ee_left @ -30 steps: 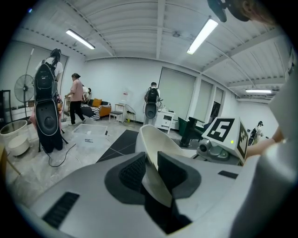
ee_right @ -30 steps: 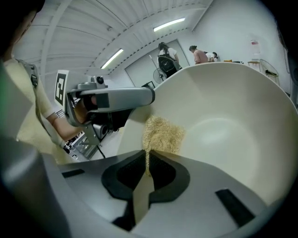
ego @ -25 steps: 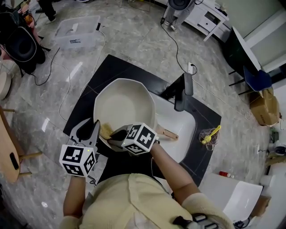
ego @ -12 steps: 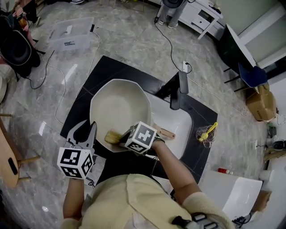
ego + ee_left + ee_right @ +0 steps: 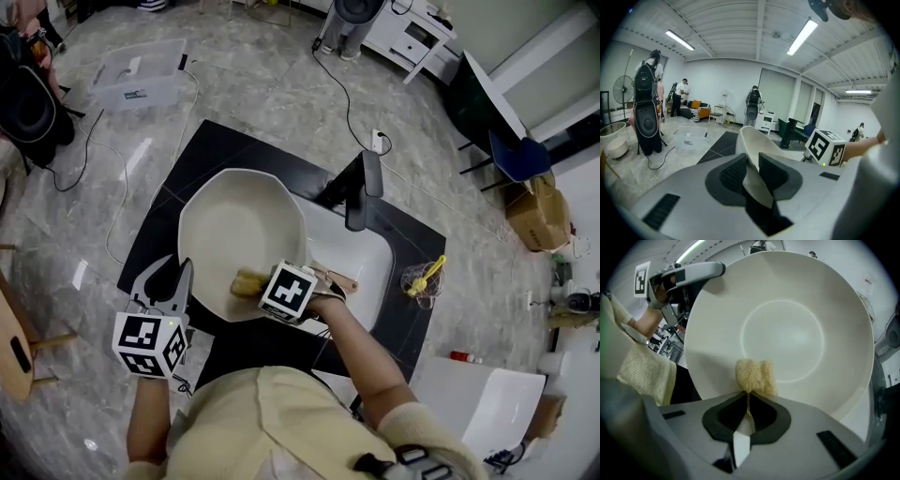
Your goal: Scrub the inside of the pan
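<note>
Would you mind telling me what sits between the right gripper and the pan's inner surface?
A yellow scrubbing pad, pinched in the right gripper, lies against the pan; the right gripper view shows it.

In the head view the marker cube (image 5: 288,291) of the right gripper (image 5: 260,282) covers its fingers and part of the sponge (image 5: 246,279). The pan (image 5: 234,225) has its wooden handle (image 5: 339,278) showing only partly past that cube.

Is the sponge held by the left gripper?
No, the left gripper is shut on the rim of the pan, while the right gripper pinches the sponge.
</note>
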Demonstrator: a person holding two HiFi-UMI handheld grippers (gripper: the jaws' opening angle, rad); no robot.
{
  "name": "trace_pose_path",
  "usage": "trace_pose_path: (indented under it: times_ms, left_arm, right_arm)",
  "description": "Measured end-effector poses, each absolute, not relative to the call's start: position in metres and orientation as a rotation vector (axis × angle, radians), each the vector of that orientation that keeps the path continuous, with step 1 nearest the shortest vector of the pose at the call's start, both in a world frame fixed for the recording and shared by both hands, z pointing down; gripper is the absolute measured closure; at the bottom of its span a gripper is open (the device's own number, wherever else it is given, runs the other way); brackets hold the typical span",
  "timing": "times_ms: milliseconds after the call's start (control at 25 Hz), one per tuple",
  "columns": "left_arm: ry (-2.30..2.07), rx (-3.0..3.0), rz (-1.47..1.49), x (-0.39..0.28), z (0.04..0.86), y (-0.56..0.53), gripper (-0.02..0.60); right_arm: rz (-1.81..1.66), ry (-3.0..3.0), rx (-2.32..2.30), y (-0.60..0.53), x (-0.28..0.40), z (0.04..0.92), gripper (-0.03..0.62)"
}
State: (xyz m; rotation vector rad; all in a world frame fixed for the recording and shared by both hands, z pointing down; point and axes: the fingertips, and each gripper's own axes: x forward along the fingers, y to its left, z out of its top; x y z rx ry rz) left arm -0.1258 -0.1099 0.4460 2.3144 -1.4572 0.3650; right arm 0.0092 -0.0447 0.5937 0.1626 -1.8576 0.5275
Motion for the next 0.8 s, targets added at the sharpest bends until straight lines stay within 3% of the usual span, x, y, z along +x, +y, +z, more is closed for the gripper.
trace_pose_path:
  times_ms: [800]
  left_arm:
    - [-1.458, 2.307, 0.395, -0.127, 0.446, -0.112, 0.500]
  right_arm:
    - [0.142, -1.613, 0.434, -0.113, 0.057, 0.618, 0.562]
